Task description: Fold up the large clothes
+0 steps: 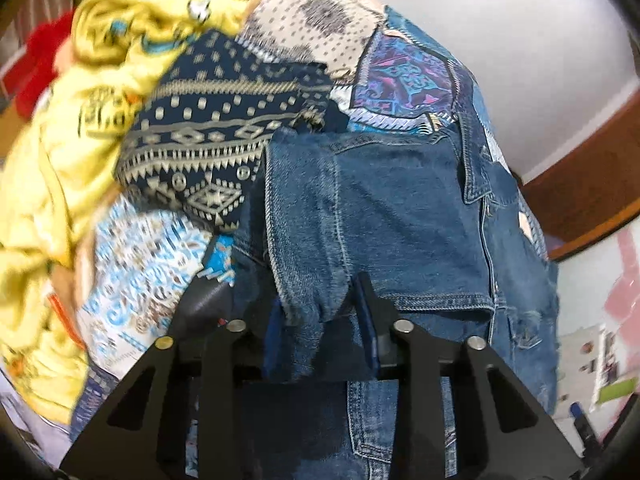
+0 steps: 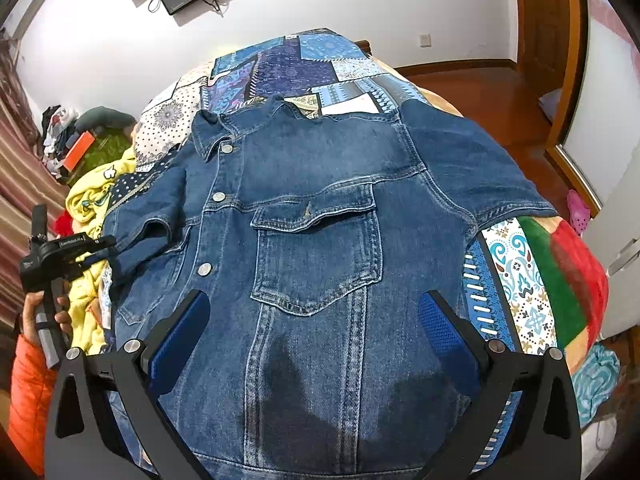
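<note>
A blue denim jacket (image 2: 320, 216) lies front-up on a bed, collar at the far end, chest pocket in the middle. My right gripper (image 2: 312, 320) is open just above the jacket's lower front, fingers either side of the pocket. My left gripper (image 1: 320, 312) is shut on the denim sleeve cuff (image 1: 308, 280) and lifts it at the jacket's left side. The left gripper also shows in the right wrist view (image 2: 86, 250), beside the folded-in sleeve (image 2: 152, 232).
A patchwork quilt (image 2: 288, 64) covers the bed. A yellow garment (image 1: 80, 120) and a navy patterned cloth (image 1: 200, 132) are piled left of the jacket. A red and green blanket (image 2: 560, 280) lies at the right. Wooden floor (image 2: 480, 88) and a door are beyond.
</note>
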`<state>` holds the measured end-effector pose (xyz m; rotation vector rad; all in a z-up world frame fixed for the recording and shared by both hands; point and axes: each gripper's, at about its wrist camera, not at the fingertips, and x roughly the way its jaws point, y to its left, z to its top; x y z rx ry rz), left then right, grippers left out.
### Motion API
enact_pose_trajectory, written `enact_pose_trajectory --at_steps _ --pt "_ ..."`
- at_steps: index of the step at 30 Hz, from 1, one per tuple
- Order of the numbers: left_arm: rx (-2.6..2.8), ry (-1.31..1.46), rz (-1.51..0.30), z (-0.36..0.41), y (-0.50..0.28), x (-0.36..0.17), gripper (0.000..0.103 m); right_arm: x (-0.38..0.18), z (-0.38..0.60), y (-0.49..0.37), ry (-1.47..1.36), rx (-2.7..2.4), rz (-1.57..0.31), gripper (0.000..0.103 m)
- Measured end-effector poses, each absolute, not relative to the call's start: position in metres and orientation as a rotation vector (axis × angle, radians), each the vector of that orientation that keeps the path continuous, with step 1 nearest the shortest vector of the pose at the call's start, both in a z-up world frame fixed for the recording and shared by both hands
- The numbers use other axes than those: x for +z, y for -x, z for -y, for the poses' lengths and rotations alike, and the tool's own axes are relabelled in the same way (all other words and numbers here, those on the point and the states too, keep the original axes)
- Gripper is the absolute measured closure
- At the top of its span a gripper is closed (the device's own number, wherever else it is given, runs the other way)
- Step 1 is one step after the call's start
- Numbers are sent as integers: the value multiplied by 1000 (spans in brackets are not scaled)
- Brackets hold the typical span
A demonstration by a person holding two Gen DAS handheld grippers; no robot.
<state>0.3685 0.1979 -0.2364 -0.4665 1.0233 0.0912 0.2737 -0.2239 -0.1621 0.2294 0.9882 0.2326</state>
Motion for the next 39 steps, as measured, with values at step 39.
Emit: enact_pose_trajectory --at_steps 39 --pt "-537 29 -1073 170 -452 -220 98 -160 323 -277 -330 81 -938 0"
